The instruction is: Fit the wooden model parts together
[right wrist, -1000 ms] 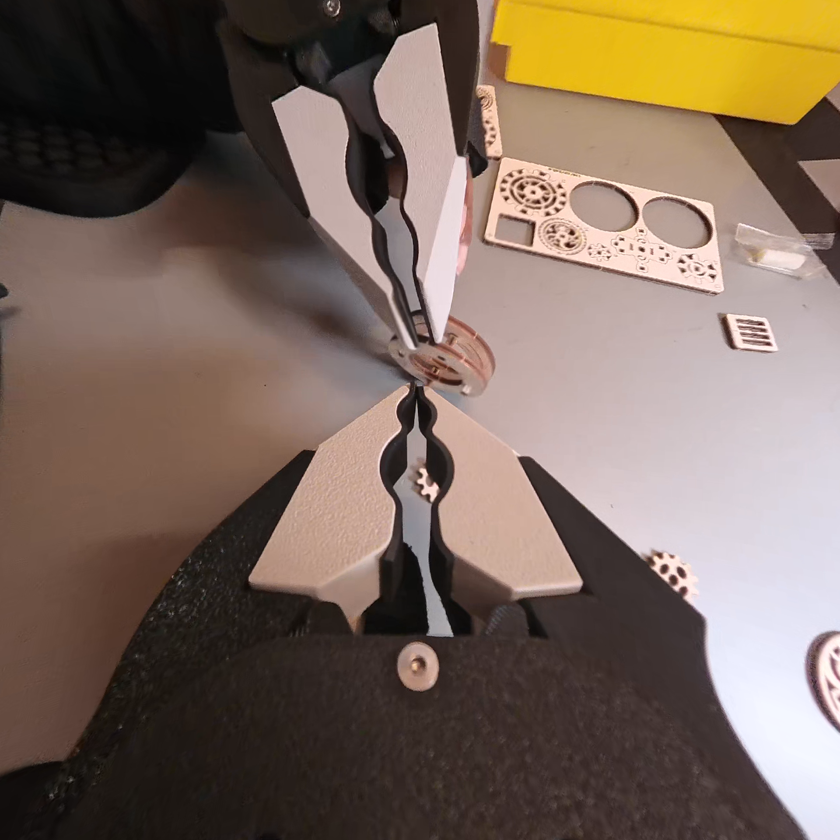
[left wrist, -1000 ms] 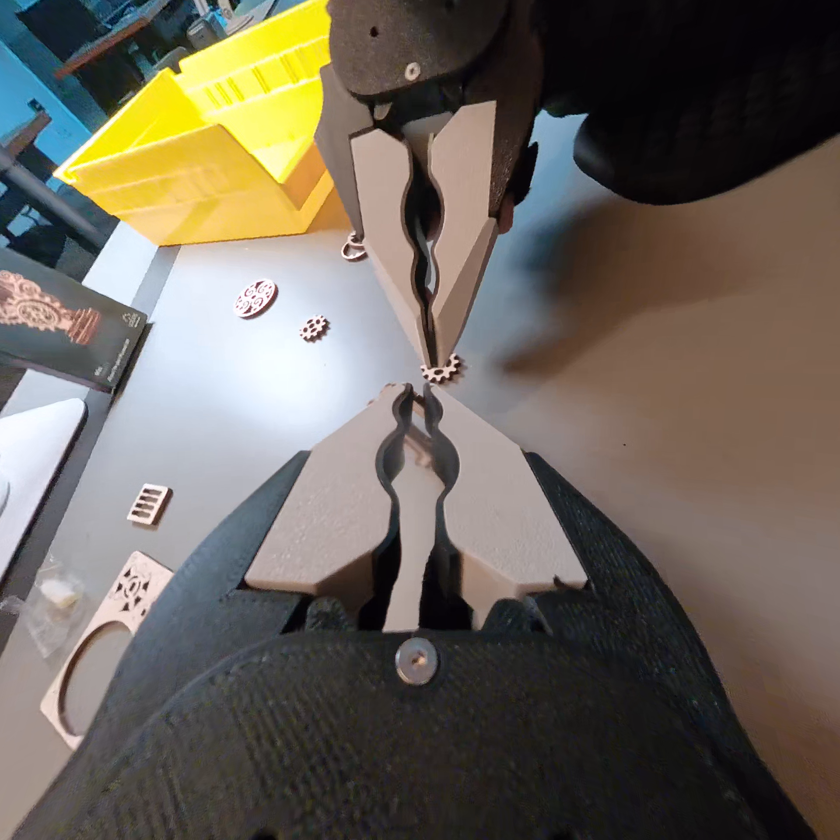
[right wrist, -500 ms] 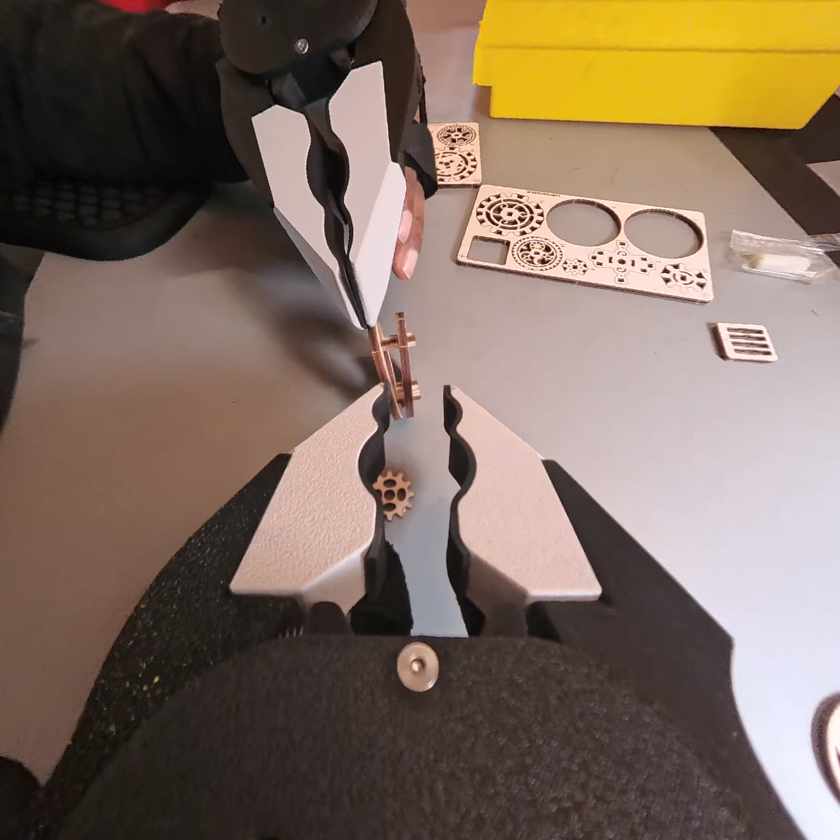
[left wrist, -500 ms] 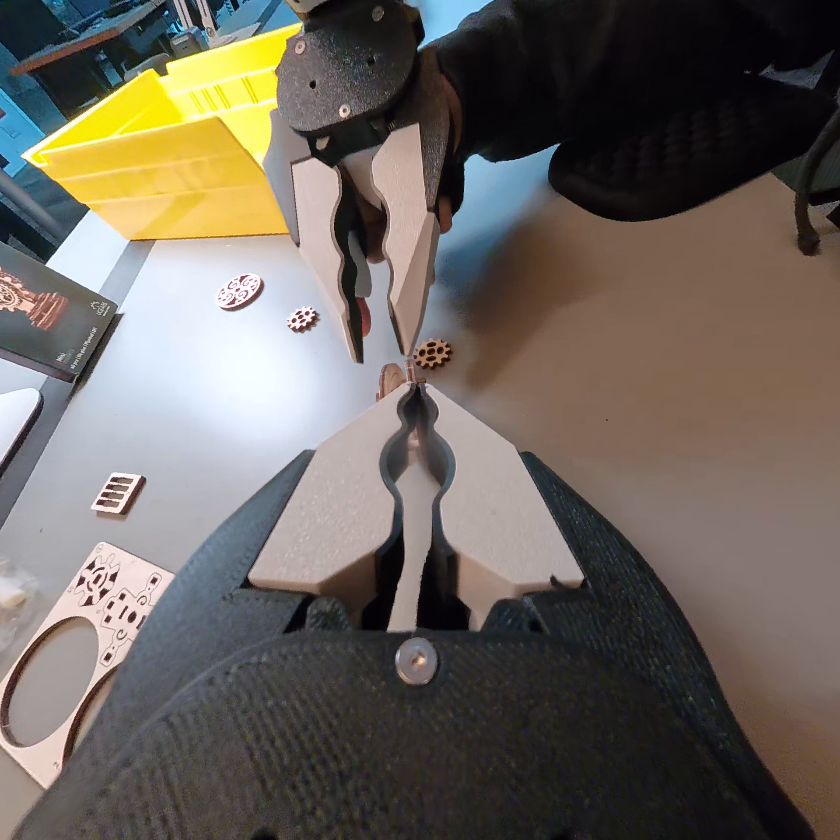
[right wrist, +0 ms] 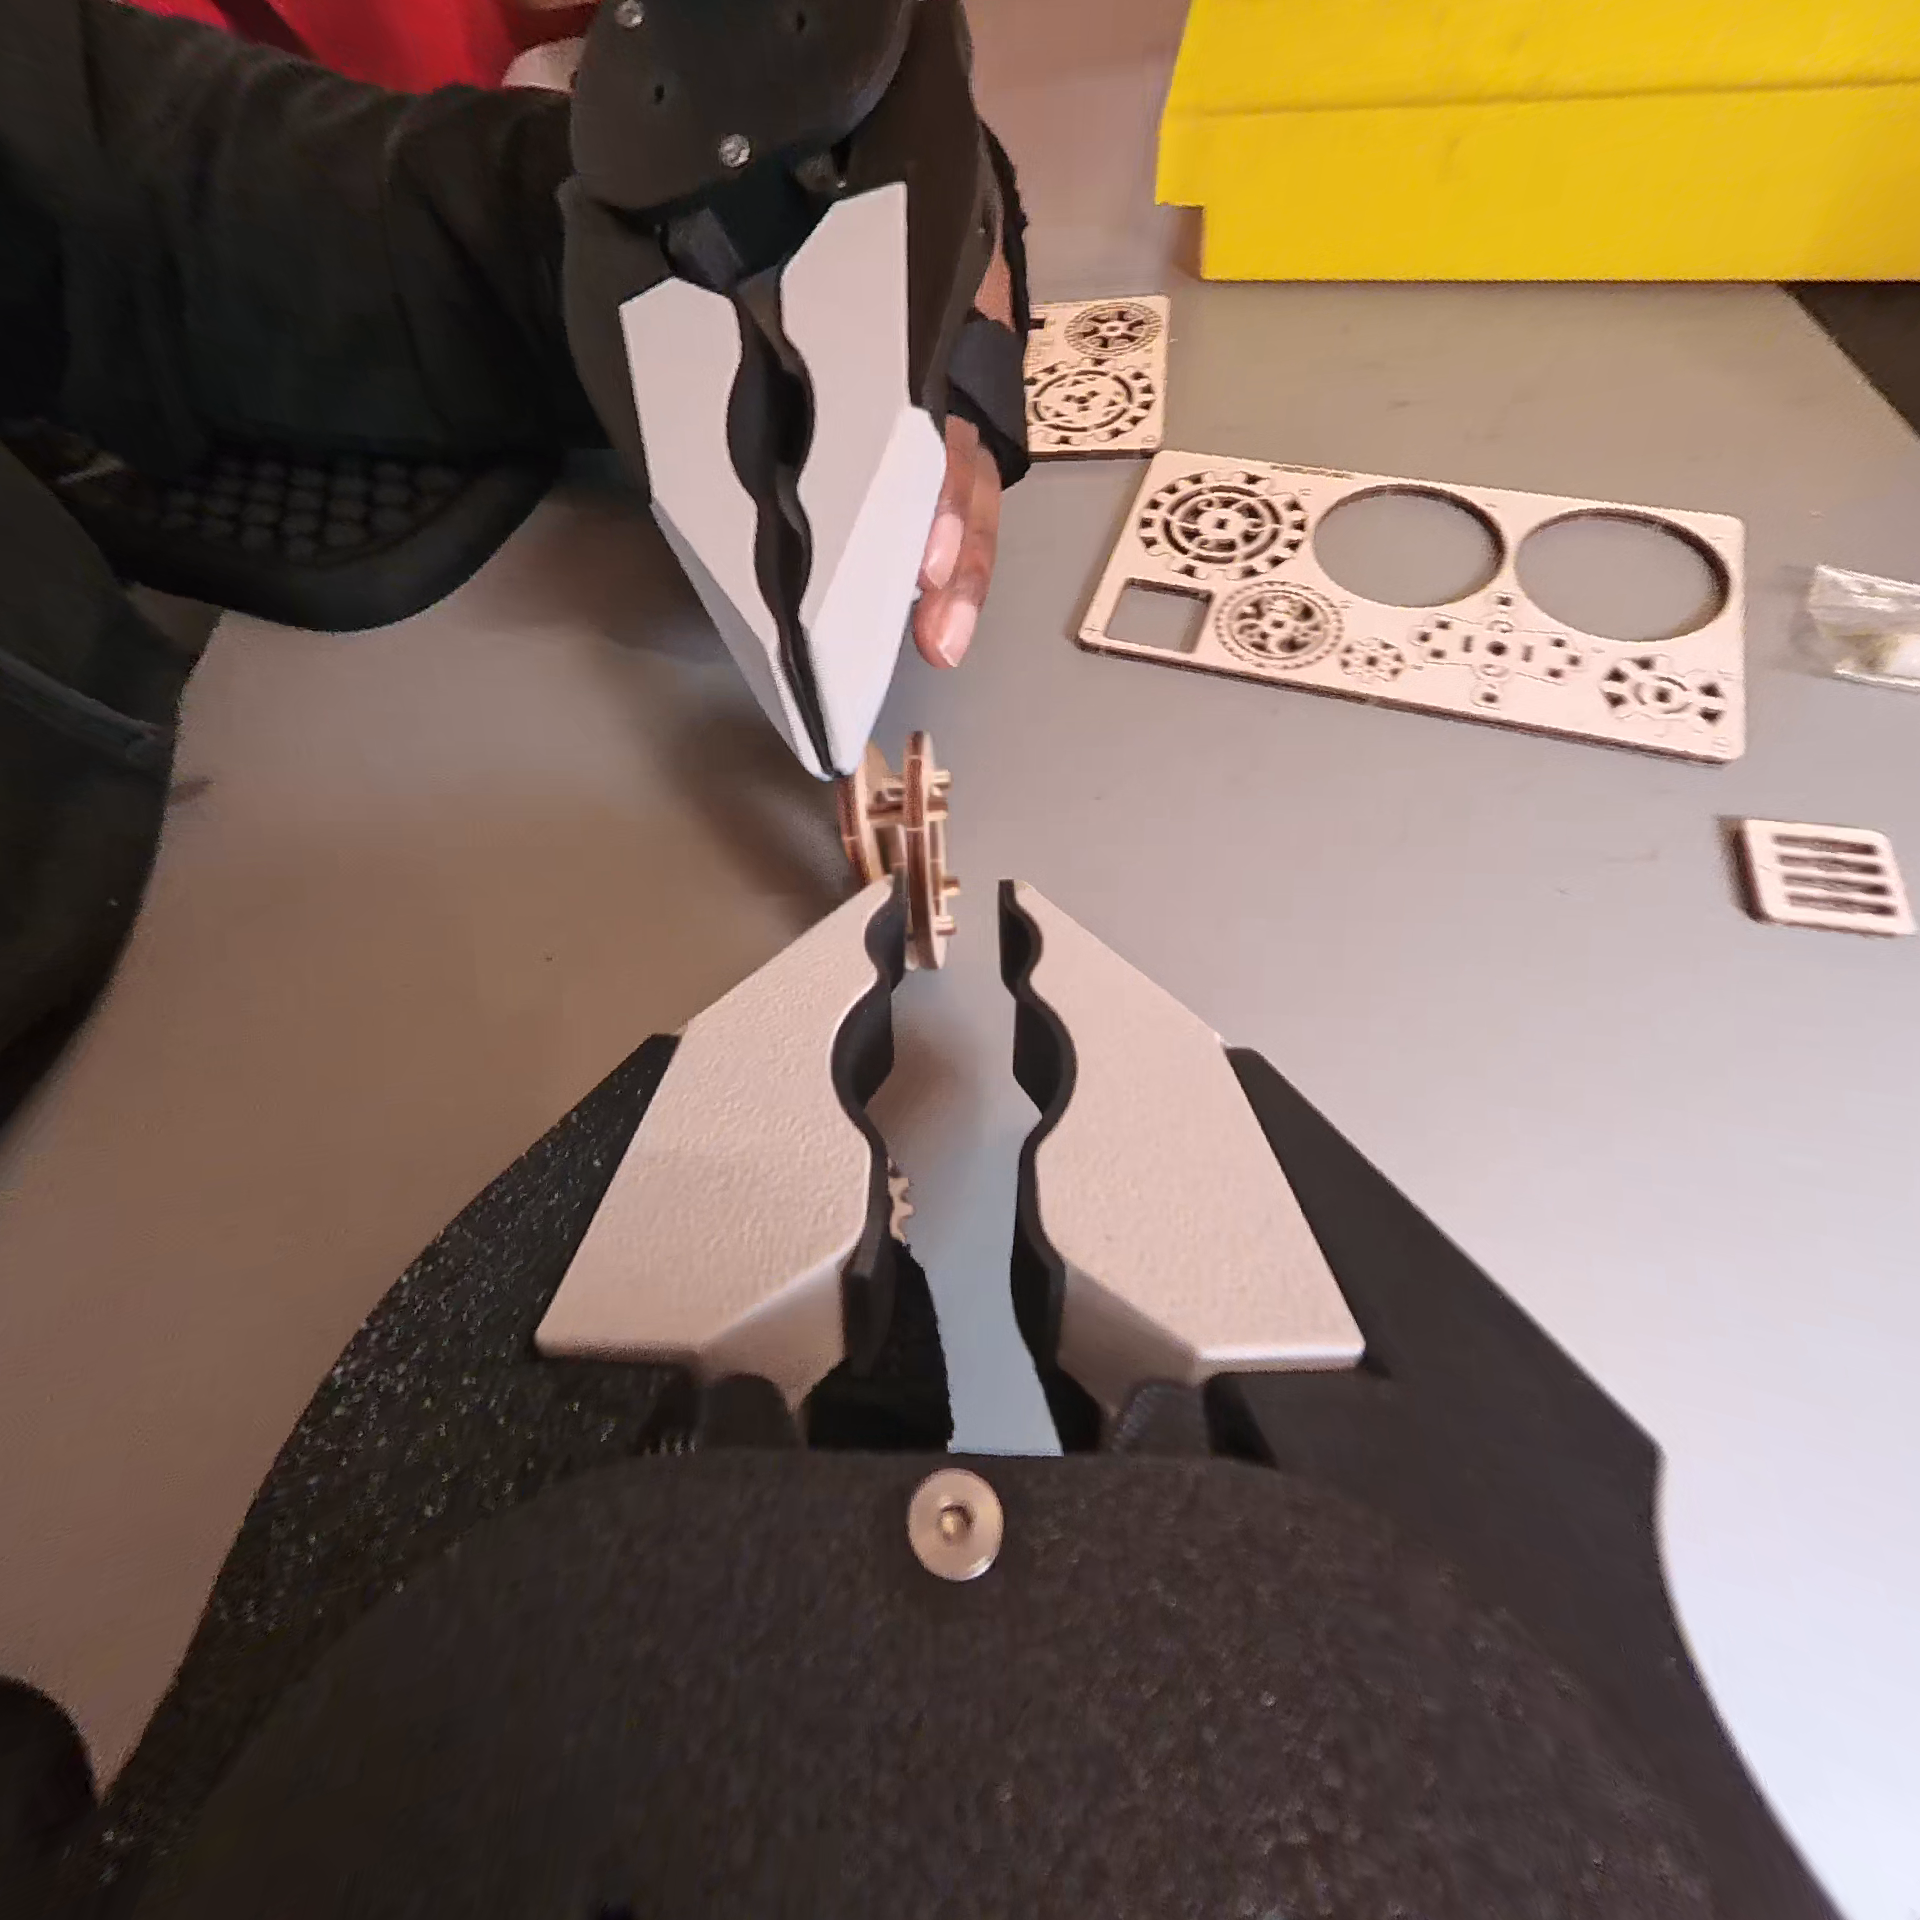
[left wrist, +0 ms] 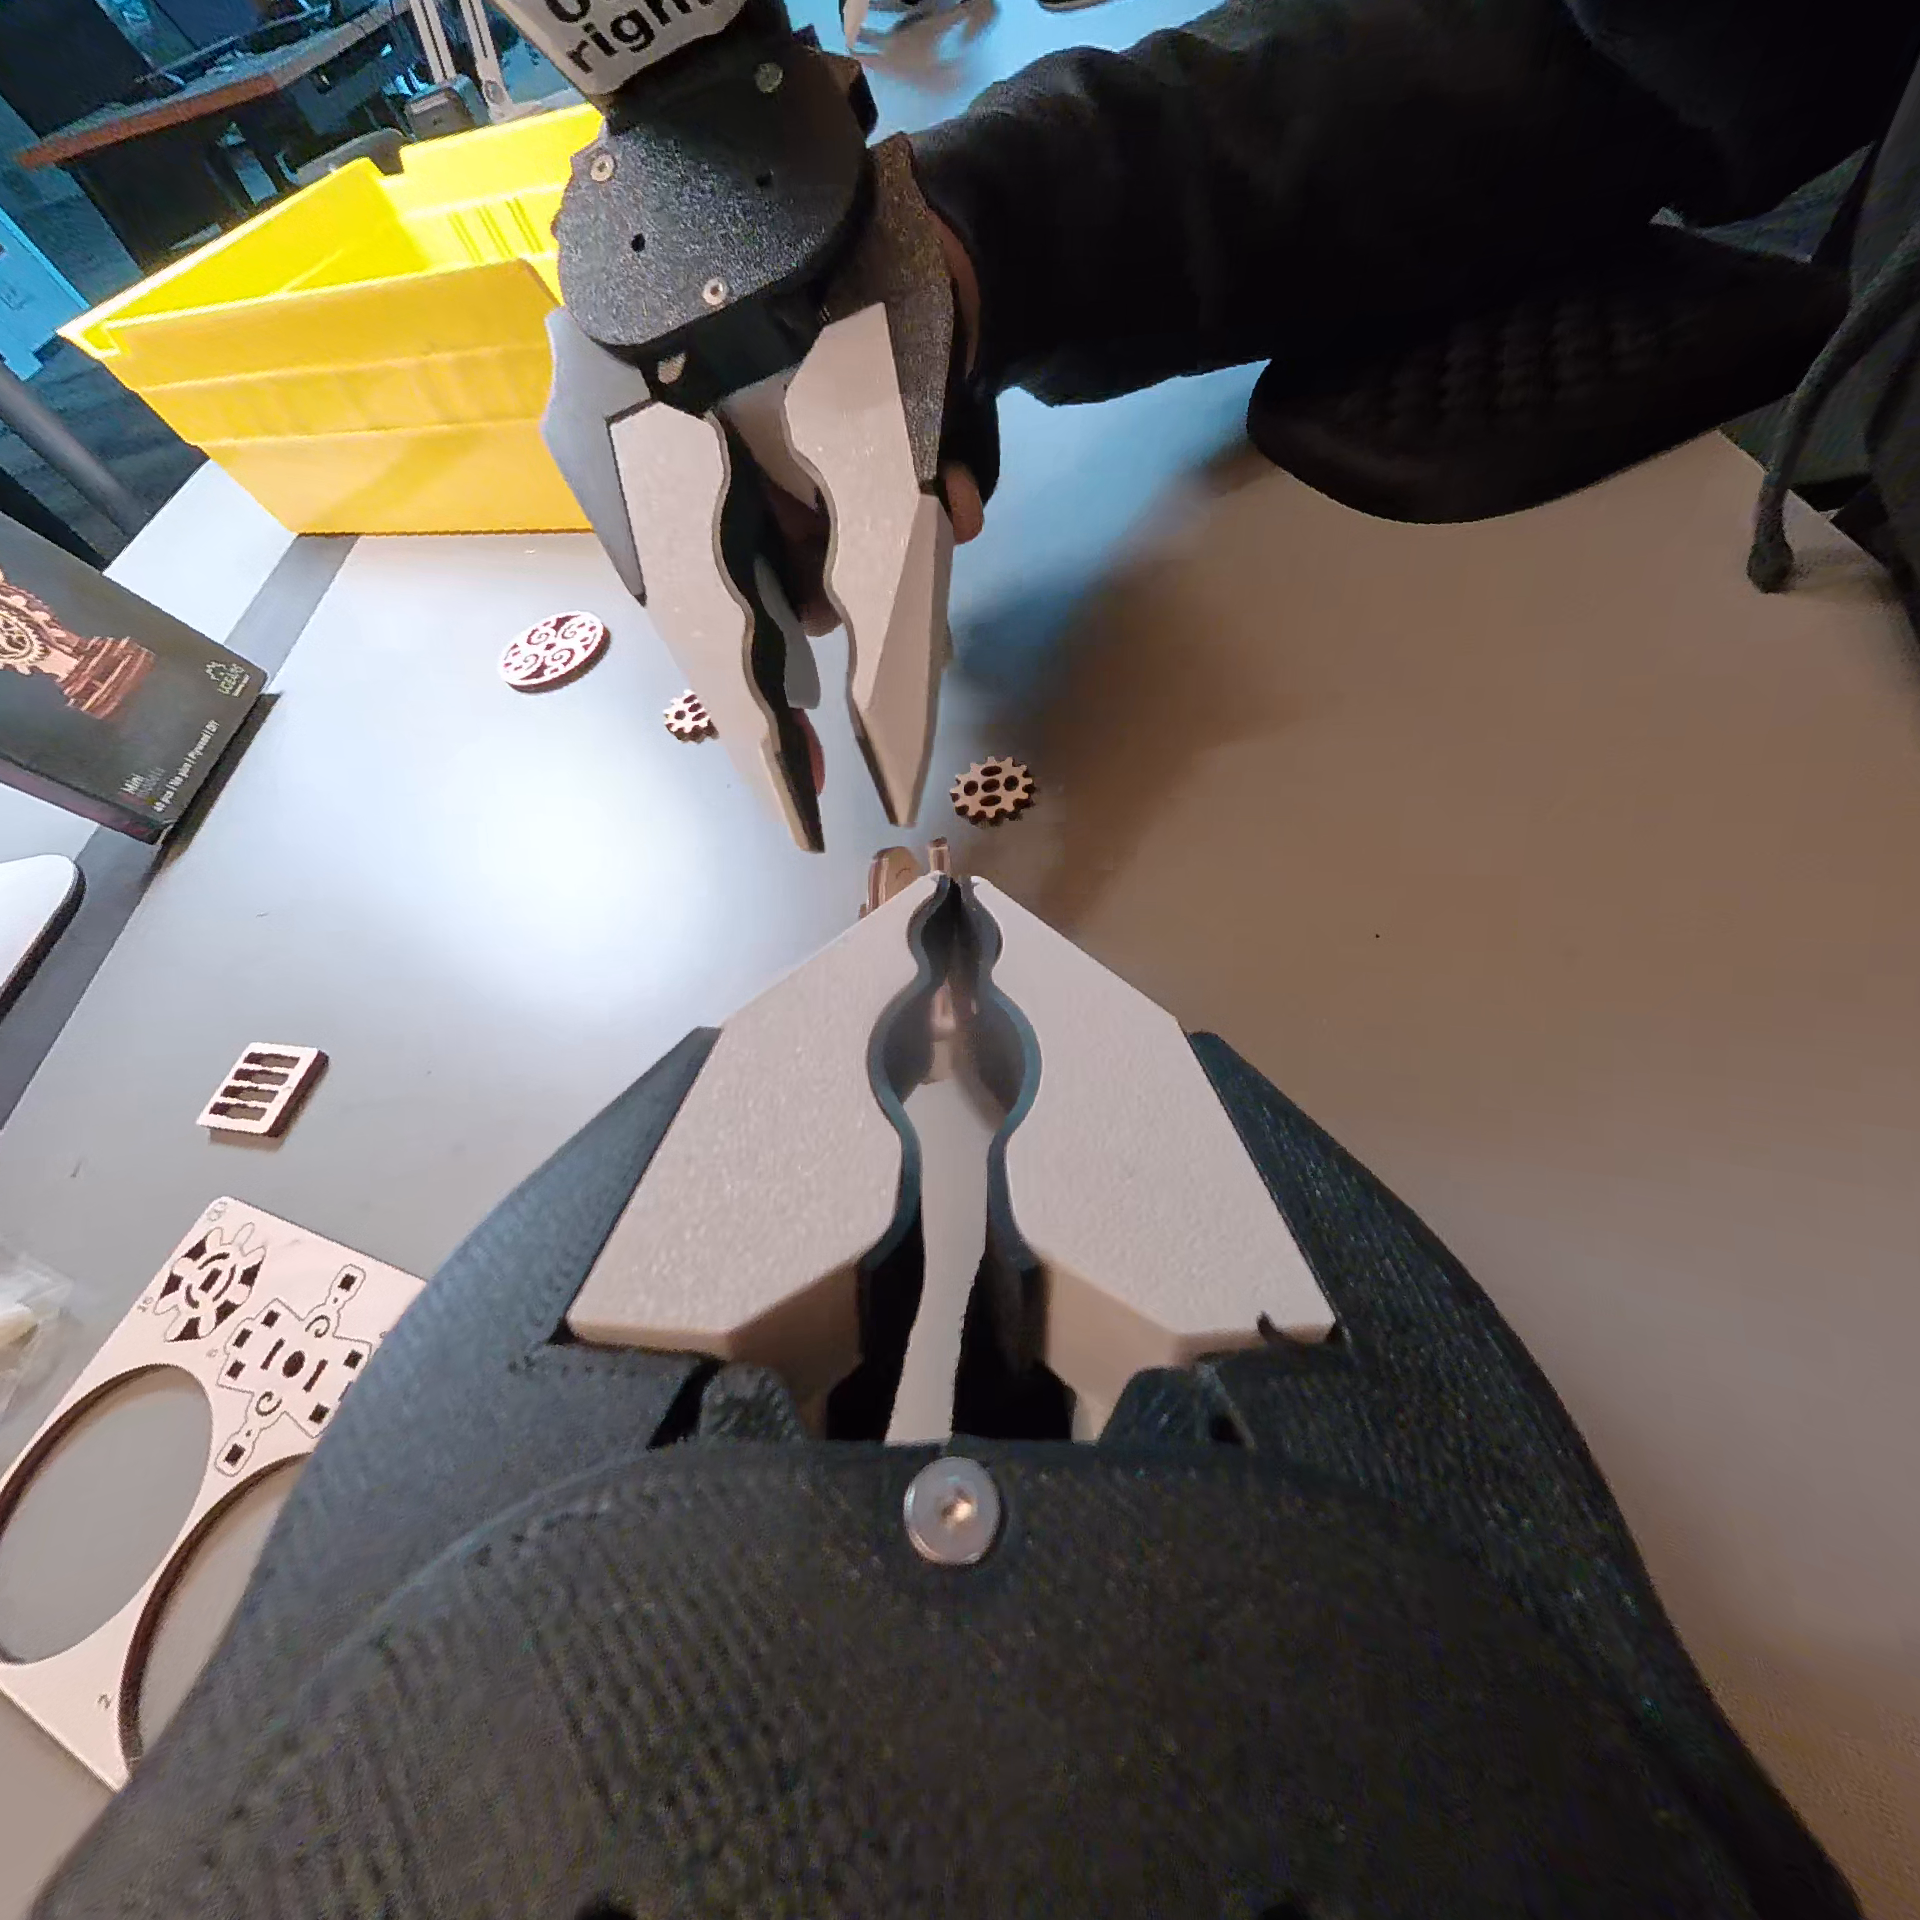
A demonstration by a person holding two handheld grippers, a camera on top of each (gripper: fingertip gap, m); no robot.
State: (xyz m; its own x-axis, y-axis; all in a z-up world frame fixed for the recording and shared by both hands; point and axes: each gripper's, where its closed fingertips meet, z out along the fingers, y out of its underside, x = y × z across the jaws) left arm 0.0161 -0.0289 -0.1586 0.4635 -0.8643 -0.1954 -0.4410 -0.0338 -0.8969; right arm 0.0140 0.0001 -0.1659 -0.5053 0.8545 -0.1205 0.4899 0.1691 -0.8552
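Grey bench (right wrist: 1351, 935); yellow bin (right wrist: 1558, 135) at far edge, fret sheet (right wrist: 1423, 665) right of centre. Mid-bench, above surface: left tongs (right wrist: 826, 764) pressed together on spool (right wrist: 904, 852), discs on edge, axle crosswise. Right tongs (right wrist: 945, 904) spread, empty, tips just beside spool's lower rim, directly facing. Loose cog (left wrist: 992, 792) flat on bench beneath right tongs, nearer that hand; likely next pick.

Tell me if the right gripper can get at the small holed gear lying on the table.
Probably yes: the right gripper is open and empty, and the holed gear lies flat just beside its fingers with nothing over it.
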